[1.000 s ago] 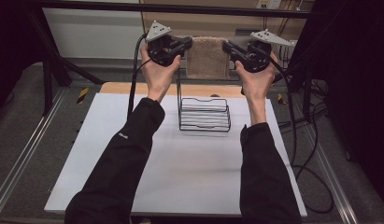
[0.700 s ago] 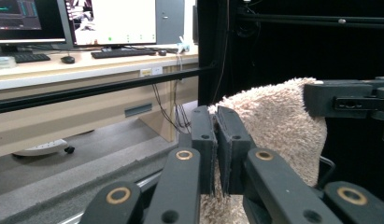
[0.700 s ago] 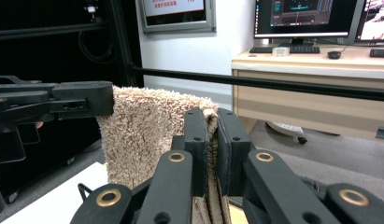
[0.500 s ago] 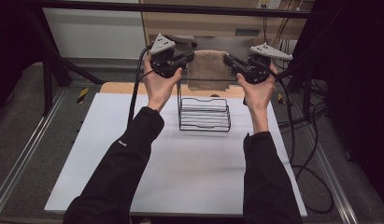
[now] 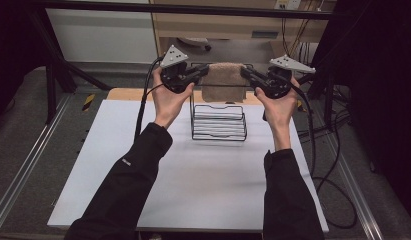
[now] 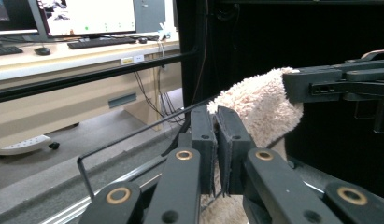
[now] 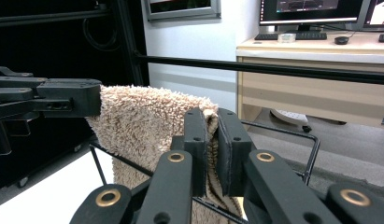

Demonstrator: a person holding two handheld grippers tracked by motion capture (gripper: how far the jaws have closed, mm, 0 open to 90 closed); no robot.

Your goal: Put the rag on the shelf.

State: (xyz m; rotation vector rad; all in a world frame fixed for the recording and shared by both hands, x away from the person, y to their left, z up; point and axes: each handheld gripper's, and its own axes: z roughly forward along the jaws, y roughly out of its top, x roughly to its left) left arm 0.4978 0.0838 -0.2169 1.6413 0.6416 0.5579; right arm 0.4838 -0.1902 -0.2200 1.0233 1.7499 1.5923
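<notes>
Pinching a beige towel (image 5: 223, 80) at its two upper corners, the left gripper (image 5: 202, 71) and the right gripper (image 5: 245, 74) hold it spread between them above the far end of a black wire rack (image 5: 219, 121). In the left gripper view, the left gripper's (image 6: 216, 135) jaws stand nearly together with the towel's (image 6: 259, 107) edge caught in the narrow gap; the fleecy cloth bulges just beyond the tips and reaches the other gripper's jaw at the right. In the right gripper view, the right gripper (image 7: 211, 135) is likewise clamped on the towel's (image 7: 147, 121) near edge, and the cloth hangs down from the tips across a top wire of the rack (image 7: 316, 149). Below the fingertips, in the high view, the towel's lower edge hangs close to the rack's upper rear wire; whether it touches cannot be told. The rack stands on a white table (image 5: 118, 170), toward its far edge. Open table surface lies to either side of the rack and on the person's side, under the forearms. Beyond the fingertips a black frame bar (image 7: 273, 69) runs crosswise, with a wooden desk (image 6: 63, 56) farther off.
</notes>
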